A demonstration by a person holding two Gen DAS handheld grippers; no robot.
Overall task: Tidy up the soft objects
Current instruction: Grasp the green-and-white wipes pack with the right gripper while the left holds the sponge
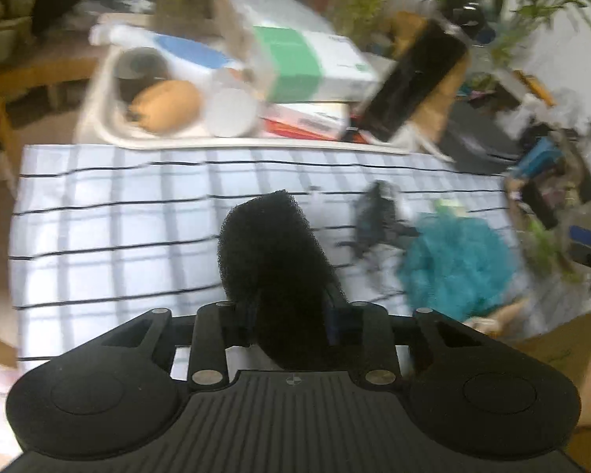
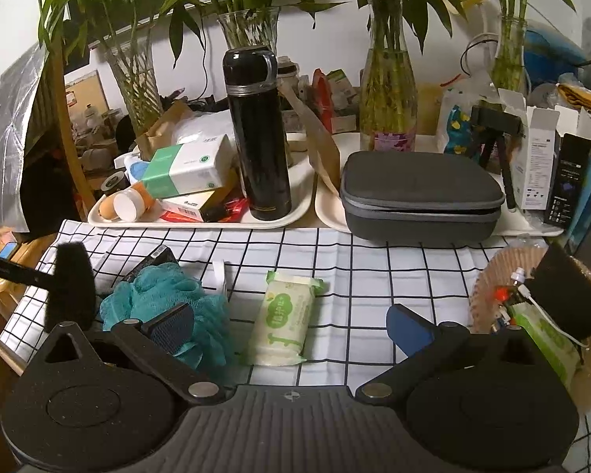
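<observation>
My left gripper (image 1: 291, 307) is shut on a black foam sponge (image 1: 272, 252) and holds it above the checked cloth (image 1: 118, 220); that sponge also shows at the left of the right wrist view (image 2: 73, 283). A teal mesh bath pouf (image 1: 457, 264) lies on the cloth to the right of it, and in the right wrist view the pouf (image 2: 157, 295) lies behind my left finger. My right gripper (image 2: 291, 327) is open and empty just above a pale green soft pack (image 2: 283, 315) on the cloth. A woven basket (image 2: 492, 287) at right holds another black sponge (image 2: 567, 295) and a green pack (image 2: 547, 339).
Two white trays stand behind the cloth: the left tray (image 2: 295, 209) holds a black flask (image 2: 258, 134), boxes and tubs, the right tray (image 2: 327, 205) holds a grey zip case (image 2: 421, 193). Glass vases with bamboo (image 2: 388, 79) stand at the back. A small dark object (image 1: 374, 216) lies by the pouf.
</observation>
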